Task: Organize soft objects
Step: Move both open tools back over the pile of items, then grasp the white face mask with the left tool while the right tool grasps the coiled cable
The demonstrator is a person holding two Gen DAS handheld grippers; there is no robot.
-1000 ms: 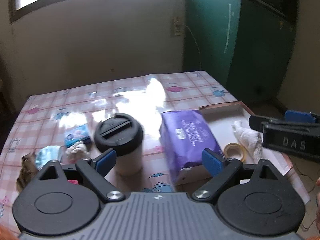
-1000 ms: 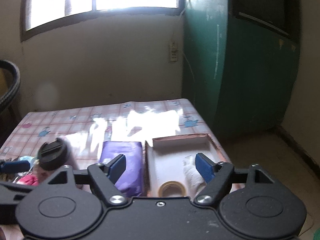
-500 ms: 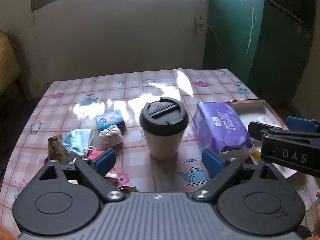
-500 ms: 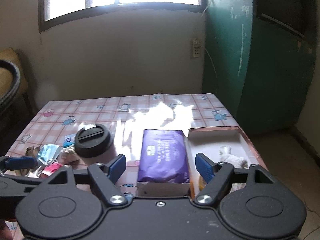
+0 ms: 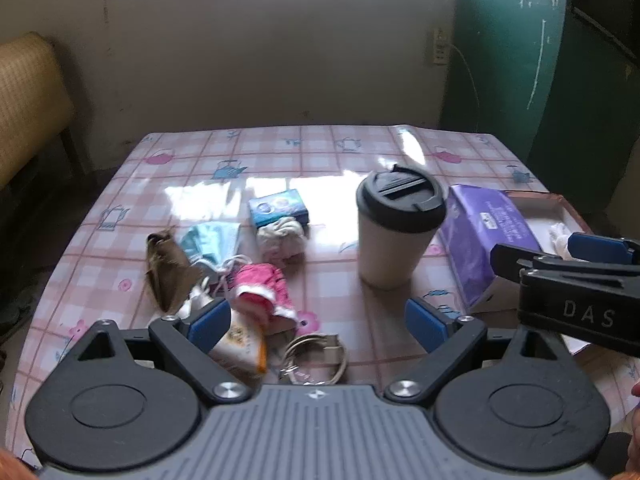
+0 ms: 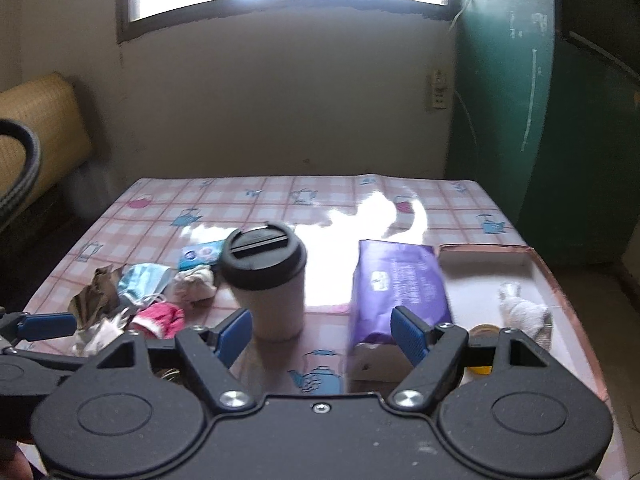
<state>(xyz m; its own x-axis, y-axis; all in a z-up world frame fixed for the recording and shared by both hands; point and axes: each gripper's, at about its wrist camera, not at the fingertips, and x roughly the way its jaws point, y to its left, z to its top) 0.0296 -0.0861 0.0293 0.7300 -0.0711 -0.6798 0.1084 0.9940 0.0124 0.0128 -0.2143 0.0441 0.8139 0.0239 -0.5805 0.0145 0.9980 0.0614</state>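
Soft things lie in a heap at the table's left: a blue face mask [image 5: 212, 242], a white cloth ball [image 5: 282, 238], a pink cloth [image 5: 262, 284] and a brown crumpled cloth [image 5: 166, 270]. They also show in the right wrist view, with the mask [image 6: 142, 282] and the pink cloth [image 6: 158, 320]. A white cloth [image 6: 522, 312] lies in the pink-rimmed box [image 6: 538, 264] at the right. My left gripper [image 5: 316, 322] is open and empty, just short of the pink cloth. My right gripper [image 6: 322, 330] is open and empty, above the table between cup and purple pack.
A white cup with a black lid [image 5: 394, 232] stands mid-table. A purple tissue pack [image 6: 396, 284] lies beside the box. A small blue box [image 5: 278, 208], a key ring [image 5: 316, 358] and a roll of tape [image 6: 482, 334] in the box are also there. A wicker chair [image 5: 28, 100] stands at the left.
Both grippers have swung left, bringing the heap of soft things into view. The left gripper now faces the pink cloth instead of the cup and pack. Both stay open.
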